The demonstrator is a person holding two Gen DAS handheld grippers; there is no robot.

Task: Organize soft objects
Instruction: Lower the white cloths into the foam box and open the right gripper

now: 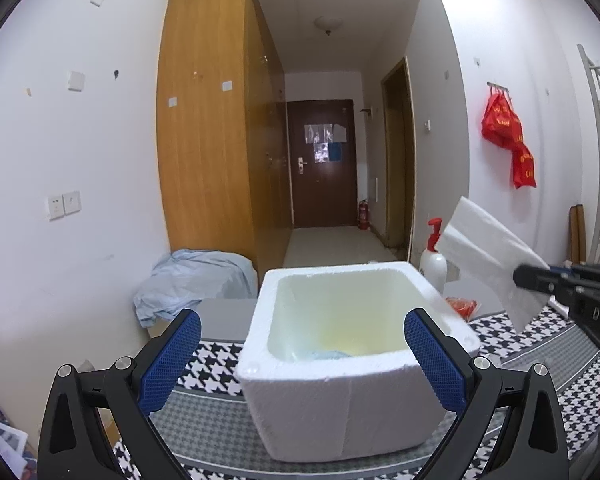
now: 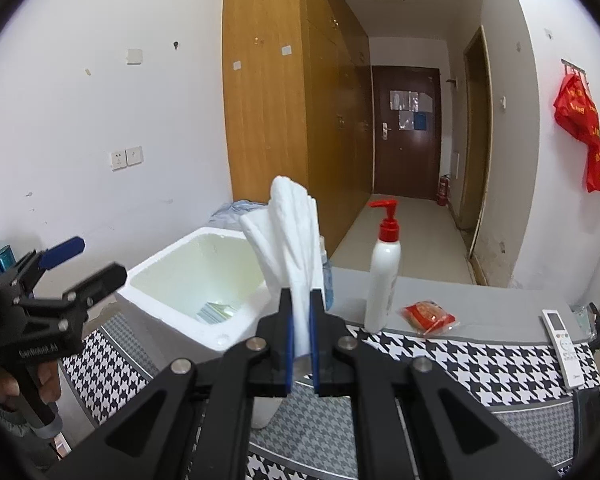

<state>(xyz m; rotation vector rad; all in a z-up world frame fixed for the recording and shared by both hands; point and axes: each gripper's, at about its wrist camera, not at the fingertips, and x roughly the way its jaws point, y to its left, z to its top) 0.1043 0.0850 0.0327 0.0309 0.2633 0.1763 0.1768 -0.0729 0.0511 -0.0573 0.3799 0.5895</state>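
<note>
My left gripper (image 1: 302, 360) spread wide, nothing between pads, foam box (image 1: 340, 360) just ahead. My right gripper (image 2: 301, 334) pinching white cloth (image 2: 292, 236), held upright right of box.

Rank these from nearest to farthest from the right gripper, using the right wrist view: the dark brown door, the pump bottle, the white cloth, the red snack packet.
1. White cloth: clamped in the right gripper.
2. Pump bottle: standing just right of it on the table.
3. Red snack packet: lying a little further right, close to the bottle's range.
4. Dark brown door: at the corridor's far end.
</note>
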